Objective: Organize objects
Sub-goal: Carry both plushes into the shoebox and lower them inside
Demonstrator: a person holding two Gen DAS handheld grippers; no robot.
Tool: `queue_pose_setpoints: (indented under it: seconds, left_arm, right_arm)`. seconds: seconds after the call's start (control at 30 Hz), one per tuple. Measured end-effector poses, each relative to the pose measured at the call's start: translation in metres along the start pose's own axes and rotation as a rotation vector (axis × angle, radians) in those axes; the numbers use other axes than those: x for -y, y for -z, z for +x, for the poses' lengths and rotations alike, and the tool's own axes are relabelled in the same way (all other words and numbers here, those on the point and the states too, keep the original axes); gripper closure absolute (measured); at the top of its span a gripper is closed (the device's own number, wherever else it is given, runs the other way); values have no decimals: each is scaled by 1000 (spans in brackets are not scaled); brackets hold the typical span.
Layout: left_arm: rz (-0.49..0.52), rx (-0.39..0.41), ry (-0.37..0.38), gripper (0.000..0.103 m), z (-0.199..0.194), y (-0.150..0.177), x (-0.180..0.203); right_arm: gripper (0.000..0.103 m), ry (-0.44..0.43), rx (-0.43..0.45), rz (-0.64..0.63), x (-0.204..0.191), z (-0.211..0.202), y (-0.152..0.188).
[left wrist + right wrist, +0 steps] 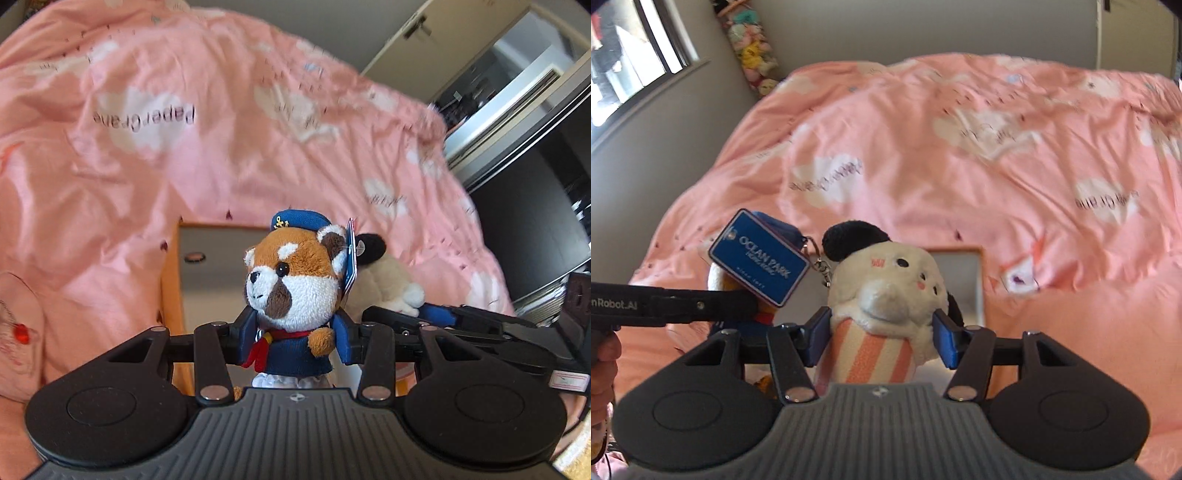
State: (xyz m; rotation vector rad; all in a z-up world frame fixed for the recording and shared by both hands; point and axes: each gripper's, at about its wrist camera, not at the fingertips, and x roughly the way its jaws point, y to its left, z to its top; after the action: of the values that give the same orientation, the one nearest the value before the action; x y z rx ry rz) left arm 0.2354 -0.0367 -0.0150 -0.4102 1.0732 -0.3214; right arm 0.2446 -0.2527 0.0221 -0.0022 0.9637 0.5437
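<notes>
My left gripper [293,341] is shut on a red panda plush [295,280] with a blue sailor cap and navy shirt, held upright above the bed. Its blue "Ocean Park" tag [759,258] shows in the right wrist view. My right gripper [882,338] is shut on a white dog plush [890,295] with a black ear and an orange-striped body. The dog plush also shows in the left wrist view [384,284], just behind and right of the panda. The two plushes are held side by side.
A rumpled pink duvet [221,147] with white cloud prints covers the bed. An orange-rimmed box [173,314] with a grey inside lies below the plushes; it also shows in the right wrist view [964,280]. A hanging string of small plush toys [753,48] is by the window corner.
</notes>
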Motion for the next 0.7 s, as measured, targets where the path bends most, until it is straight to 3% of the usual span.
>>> queue_pose_setpoints:
  seconds: [0.2,0.3,0.43,0.7]
  left_arm:
    - [-46,-102,-63,55,55,-5,-8]
    - [-61,-125,-97,55,71,-9,-10]
    - [-92,-160,-100,54,84,-16,-11]
    - [-88,-197,-143,54,109,-13,-8]
  right_arm:
    - [43,-18,-35,21,20,38,5]
    - [43,6,-47,-6,21,58,3]
    - [42,-40,-45,-20,26,66,1]
    - [41,108,-40,-279,0,82,11]
